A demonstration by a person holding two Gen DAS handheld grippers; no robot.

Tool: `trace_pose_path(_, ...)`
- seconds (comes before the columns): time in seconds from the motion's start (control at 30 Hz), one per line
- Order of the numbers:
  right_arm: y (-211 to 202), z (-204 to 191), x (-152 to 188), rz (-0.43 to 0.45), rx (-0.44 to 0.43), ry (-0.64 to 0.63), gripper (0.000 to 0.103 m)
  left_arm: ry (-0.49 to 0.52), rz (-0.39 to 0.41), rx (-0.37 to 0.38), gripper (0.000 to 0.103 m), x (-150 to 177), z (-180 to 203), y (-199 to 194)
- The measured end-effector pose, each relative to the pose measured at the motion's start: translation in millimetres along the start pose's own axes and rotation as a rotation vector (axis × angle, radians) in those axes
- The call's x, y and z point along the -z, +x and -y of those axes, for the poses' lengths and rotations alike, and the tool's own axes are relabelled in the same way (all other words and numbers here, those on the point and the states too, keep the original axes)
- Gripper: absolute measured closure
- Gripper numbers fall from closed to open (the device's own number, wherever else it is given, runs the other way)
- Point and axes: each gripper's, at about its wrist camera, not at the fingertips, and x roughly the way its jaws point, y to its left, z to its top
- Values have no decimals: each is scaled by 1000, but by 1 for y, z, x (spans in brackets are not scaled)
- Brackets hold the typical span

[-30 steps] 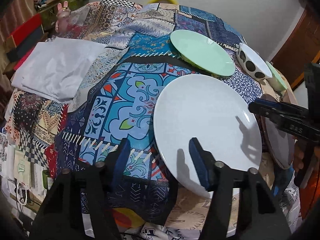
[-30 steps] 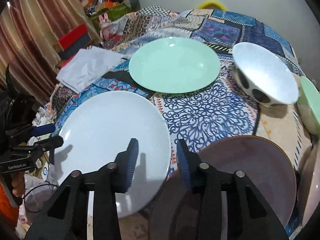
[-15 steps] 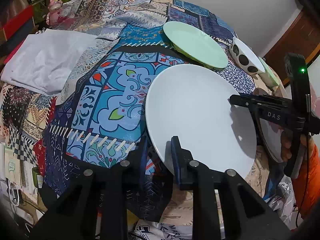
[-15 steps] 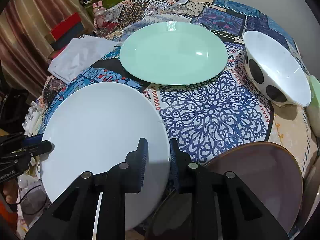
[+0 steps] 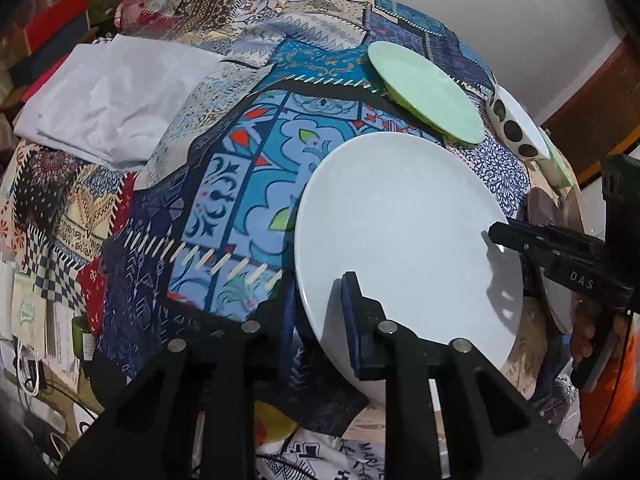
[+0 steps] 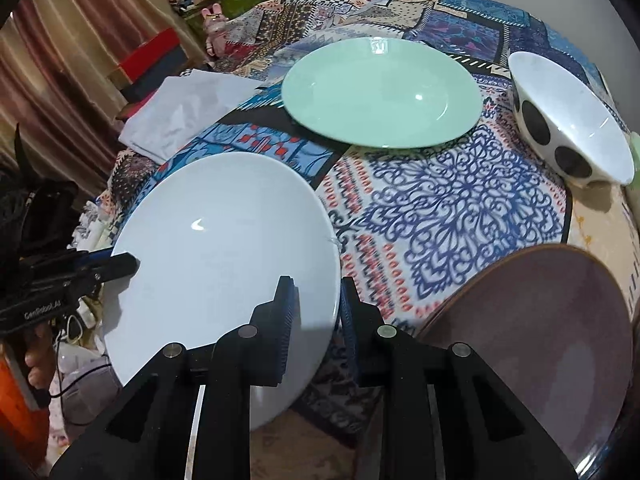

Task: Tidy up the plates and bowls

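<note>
A large white plate [image 5: 404, 232] is held off the patchwork tablecloth, tilted. My left gripper [image 5: 316, 312] is shut on its left rim; my right gripper [image 6: 316, 312] is shut on its right rim [image 6: 320, 248]. The white plate also shows in the right wrist view [image 6: 224, 248]. A mint green plate [image 6: 380, 92] lies farther back, also seen in the left wrist view [image 5: 424, 88]. A white bowl with black dots [image 6: 568, 128] sits at the right. A brown-purple plate [image 6: 540, 340] lies near right.
A folded white cloth [image 5: 116, 96] lies on the left of the table. A pale green bowl [image 5: 558, 160] sits behind the dotted bowl [image 5: 516, 124]. Boxes and clutter [image 6: 152, 52] stand beyond the table's left edge, by the curtain.
Both grippers closed on opposite rims of the white plate, and the plate has risen and tilted off the cloth.
</note>
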Motion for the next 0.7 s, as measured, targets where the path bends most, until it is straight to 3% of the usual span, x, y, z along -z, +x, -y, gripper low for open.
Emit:
trace_pose_path(0.27,6,0,1,-2,-26,32,79,19,-34,41,80,7,3,1)
trace_pose_path(0.7,-2,0,9,45,-3,31,80,65,23,-32,77,3,18,-3)
